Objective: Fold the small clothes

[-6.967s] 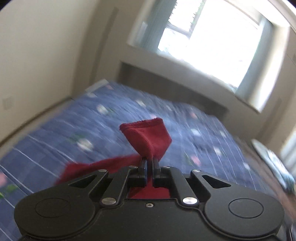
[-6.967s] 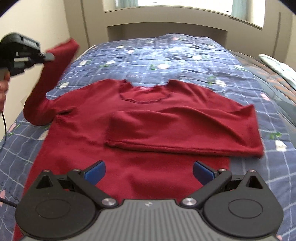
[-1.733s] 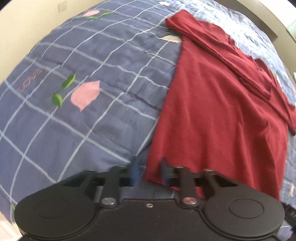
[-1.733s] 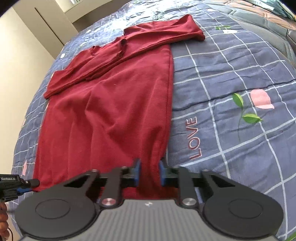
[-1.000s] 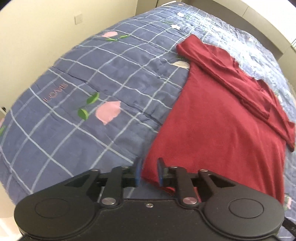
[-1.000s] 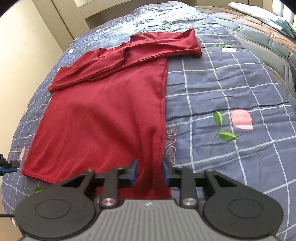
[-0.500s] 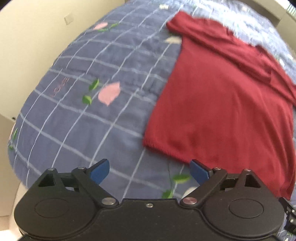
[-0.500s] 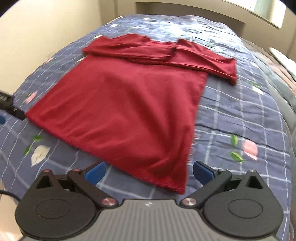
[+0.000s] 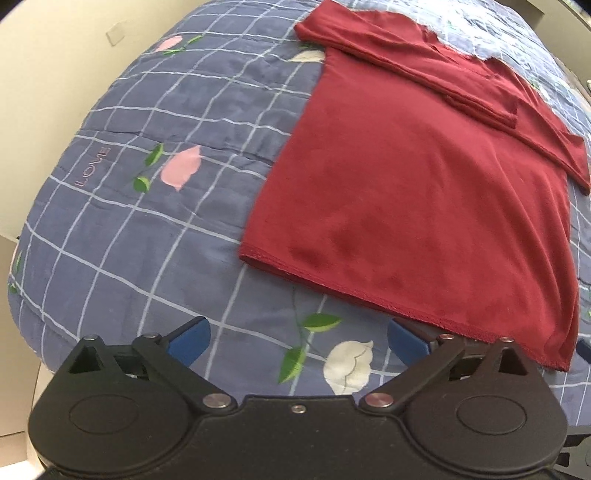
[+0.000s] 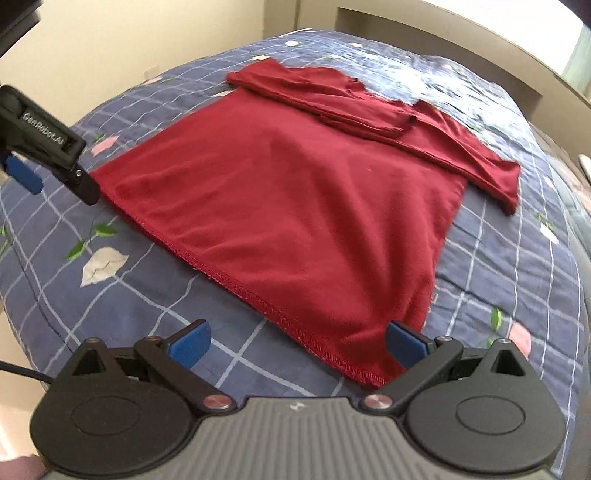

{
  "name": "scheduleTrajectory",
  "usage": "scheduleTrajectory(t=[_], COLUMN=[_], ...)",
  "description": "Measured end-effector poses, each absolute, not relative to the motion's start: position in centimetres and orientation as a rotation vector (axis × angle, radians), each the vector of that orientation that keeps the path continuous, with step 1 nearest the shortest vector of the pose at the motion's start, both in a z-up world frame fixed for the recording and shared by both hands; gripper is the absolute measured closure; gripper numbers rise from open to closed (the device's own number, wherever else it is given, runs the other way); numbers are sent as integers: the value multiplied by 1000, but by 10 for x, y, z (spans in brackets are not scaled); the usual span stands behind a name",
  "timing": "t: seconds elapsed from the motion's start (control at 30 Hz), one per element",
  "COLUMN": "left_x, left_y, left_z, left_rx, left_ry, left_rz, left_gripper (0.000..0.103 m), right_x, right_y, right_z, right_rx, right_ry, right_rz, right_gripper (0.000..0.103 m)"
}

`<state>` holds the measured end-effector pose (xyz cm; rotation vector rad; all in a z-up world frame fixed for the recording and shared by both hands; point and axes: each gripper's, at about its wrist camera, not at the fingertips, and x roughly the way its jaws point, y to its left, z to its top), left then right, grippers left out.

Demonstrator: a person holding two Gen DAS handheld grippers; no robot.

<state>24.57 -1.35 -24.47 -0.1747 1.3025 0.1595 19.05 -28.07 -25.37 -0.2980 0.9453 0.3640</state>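
Blue pads of the left gripper stand spread wide, and its jaws are opening with nothing between them but bare bedding. Just beyond its right-hand pad lies the stitched bottom hem of a dark red long-sleeved knit sweater; no pad presses on the cloth. The right gripper also has its blue pads wide apart and grips nothing. The near corner of the hem lies between them, just beside the right-hand pad, loose and flat on the bed.

From the right wrist view the sweater lies spread flat, hem nearest the grippers and neckline at the far end. Both sleeves are folded across the upper chest, one overlapping the other in a band from shoulder to shoulder, with one cuff end reaching out past the right-hand side edge. The body below the sleeves is smooth with a few soft ripples near the near corner.

Under the sweater is a blue quilted bedspread with a white grid, pink and white tulips, green leaves and the stitched word LOVE. The left gripper shows at the left edge of the right wrist view, near the hem's far corner. Beyond the bed a cream wall and a pale headboard close the scene.
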Motion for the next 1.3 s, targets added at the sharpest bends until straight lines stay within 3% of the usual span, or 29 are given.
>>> scheduleTrajectory(t=[0.57,0.73,0.8,0.9,1.07,1.3], left_x=[251,249,247,241,231,235], left_y=[-39,-46,-49,-56,-71,-88], left_z=[-265,-264,-264,-265,-274,-295], left_rx=[80,94,103,130,287,477], left_ry=[1266,1248,1231,1211,1135,1033], left_rz=[23,-35,-62,-136,-211,-237], left_gripper=[1,1,1,1,1,3], right_x=[194,188,188,192,215,252], right_y=[-254,-248,-247,-246,-261,-284], right_z=[-286,-289,-287,-283,-261,-230], right_rx=[-733,-777,-770,-727,-520,-246], right_ry=[773,726,729,774,847,910], right_rz=[336,407,447,497,519,535], right_gripper=[3,32,62,81,91,92])
